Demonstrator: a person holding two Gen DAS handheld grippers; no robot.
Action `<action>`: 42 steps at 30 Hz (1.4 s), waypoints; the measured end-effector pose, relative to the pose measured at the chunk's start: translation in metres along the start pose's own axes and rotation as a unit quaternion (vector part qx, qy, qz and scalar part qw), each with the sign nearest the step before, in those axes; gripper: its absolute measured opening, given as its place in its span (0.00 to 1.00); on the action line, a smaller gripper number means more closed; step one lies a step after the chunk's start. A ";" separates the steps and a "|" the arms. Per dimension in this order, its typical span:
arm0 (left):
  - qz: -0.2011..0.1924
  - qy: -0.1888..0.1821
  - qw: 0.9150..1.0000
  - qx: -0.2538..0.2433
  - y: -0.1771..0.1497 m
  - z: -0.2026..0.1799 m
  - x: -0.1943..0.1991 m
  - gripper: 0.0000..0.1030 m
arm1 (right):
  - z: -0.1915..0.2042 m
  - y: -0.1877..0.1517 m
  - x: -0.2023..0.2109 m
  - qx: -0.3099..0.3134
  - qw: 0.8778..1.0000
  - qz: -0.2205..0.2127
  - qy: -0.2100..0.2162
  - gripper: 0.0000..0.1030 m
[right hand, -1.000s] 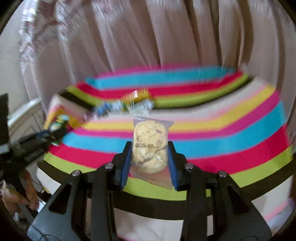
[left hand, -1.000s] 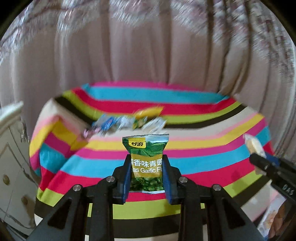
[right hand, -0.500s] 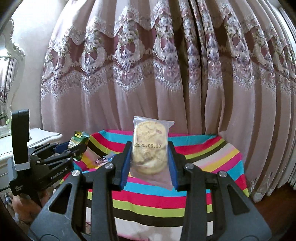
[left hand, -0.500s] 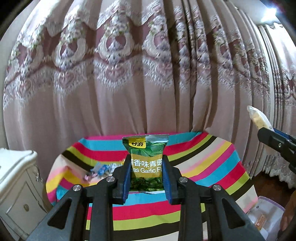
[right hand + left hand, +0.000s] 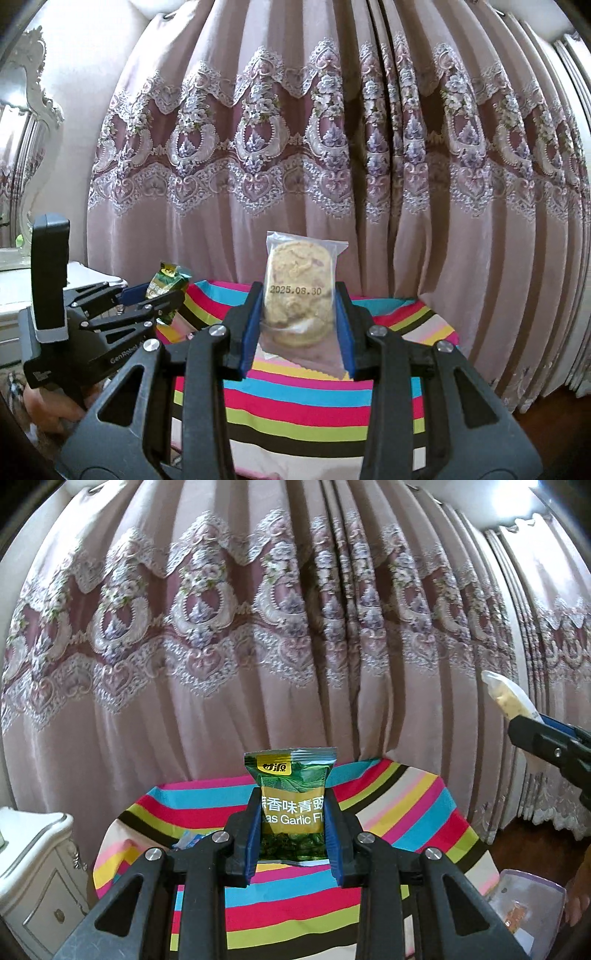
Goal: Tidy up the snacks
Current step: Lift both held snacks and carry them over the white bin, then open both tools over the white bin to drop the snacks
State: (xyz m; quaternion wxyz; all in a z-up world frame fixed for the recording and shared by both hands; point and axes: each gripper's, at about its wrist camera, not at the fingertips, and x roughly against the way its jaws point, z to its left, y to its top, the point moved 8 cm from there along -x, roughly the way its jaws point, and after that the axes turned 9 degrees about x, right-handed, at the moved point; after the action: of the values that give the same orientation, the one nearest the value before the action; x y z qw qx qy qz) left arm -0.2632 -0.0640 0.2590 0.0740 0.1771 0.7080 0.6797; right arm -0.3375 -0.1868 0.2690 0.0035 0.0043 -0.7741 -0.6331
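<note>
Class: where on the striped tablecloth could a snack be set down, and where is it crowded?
Free: the near and right stripes of the tablecloth, toward the curtain. Crowded: the left rear, where small wrappers lie, partly hidden behind the left gripper.

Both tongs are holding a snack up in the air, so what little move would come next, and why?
Probably lower the right tongs toward the open bag below. They are shut on the cookie packet, the left tongs on the green pea packet, and both hang above the striped table.
</note>
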 end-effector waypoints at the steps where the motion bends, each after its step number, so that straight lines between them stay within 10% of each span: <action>1: 0.001 -0.003 1.000 -0.004 -0.001 -0.004 0.001 0.30 | -0.003 -0.002 0.002 0.002 1.000 0.003 -0.003 0.40; 26: 0.067 -0.143 0.978 -0.134 -0.057 -0.166 0.007 0.30 | -0.130 -0.099 0.077 -0.029 0.984 0.108 -0.135 0.40; 42: 0.183 -0.280 0.919 -0.208 -0.145 -0.289 0.005 0.30 | -0.200 -0.204 0.129 -0.102 0.941 0.252 -0.200 0.40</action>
State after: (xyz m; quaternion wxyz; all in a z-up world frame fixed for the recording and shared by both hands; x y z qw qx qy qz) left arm -0.3892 -0.3351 0.1349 0.1786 0.4670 0.4563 0.7361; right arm -0.4638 -0.4246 0.1085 0.0080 -0.3177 -0.6656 -0.6752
